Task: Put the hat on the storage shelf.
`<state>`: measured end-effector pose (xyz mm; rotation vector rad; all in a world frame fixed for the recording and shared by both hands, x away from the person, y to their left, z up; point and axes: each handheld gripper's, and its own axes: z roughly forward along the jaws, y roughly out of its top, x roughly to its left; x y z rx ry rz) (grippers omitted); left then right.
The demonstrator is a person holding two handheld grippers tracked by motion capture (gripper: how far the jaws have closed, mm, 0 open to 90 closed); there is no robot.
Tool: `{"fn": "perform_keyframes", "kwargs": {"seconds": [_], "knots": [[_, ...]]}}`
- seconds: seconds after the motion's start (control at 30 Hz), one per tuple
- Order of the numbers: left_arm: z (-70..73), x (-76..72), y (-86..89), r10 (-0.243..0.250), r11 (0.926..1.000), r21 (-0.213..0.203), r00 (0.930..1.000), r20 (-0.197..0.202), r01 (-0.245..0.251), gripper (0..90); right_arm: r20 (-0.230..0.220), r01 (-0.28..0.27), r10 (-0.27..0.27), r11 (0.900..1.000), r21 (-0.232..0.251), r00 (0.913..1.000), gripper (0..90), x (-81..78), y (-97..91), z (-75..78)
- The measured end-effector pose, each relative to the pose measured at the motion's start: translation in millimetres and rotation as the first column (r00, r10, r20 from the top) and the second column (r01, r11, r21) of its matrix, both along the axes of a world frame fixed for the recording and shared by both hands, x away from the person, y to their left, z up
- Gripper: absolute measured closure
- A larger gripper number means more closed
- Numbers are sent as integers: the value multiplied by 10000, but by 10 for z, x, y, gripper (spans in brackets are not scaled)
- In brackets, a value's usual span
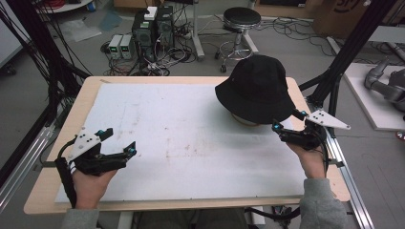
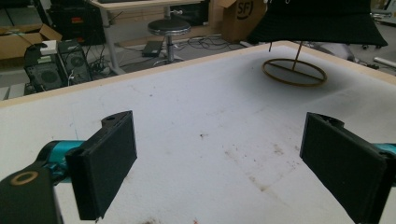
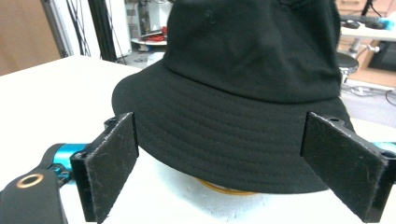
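A black bucket hat (image 1: 257,88) sits on a stand at the far right part of the table (image 1: 57,188), directly ahead of the right gripper (image 1: 285,120). That gripper is held in the person's right hand (image 1: 313,160) at the table's right edge, with its jaws spread wide and nothing between them. In the right gripper view the hat (image 3: 243,88) spans the whole gap between the two black jaws — its brim hangs just beyond the tips, close but not touching as far as can be seen. Under the brim a bit of the stand's yellowish ring (image 3: 224,188) peeks out, resting on the white mat (image 3: 56,98).

The left gripper (image 1: 120,141) is well apart from the hat, on the near left side of the table, held in the left hand (image 1: 93,183). Its jaws are wide too, and empty. Seen from the left gripper view, the bare white mat (image 2: 187,140), marked with a few brownish stains, lies between and beyond the jaws; far ahead and to the right stands the ring base (image 2: 294,72) with its thin upright rod, and the hat's dark brim (image 2: 317,25) above it.

Beyond the table's far edge, past both grippers, stand a round stool (image 1: 241,21) and computer cases (image 1: 153,28) among loose cables on the floor.
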<state>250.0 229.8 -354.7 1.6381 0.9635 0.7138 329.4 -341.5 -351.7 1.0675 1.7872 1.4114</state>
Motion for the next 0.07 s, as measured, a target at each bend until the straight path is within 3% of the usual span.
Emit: {"fn": "perform_keyframes", "kwargs": {"seconds": [0.07], "knots": [[4,6,-10,61,10000,0,10000,37,-61,111,-21,54,-53,9999,155,10000,112,-13,-12,0]]}}
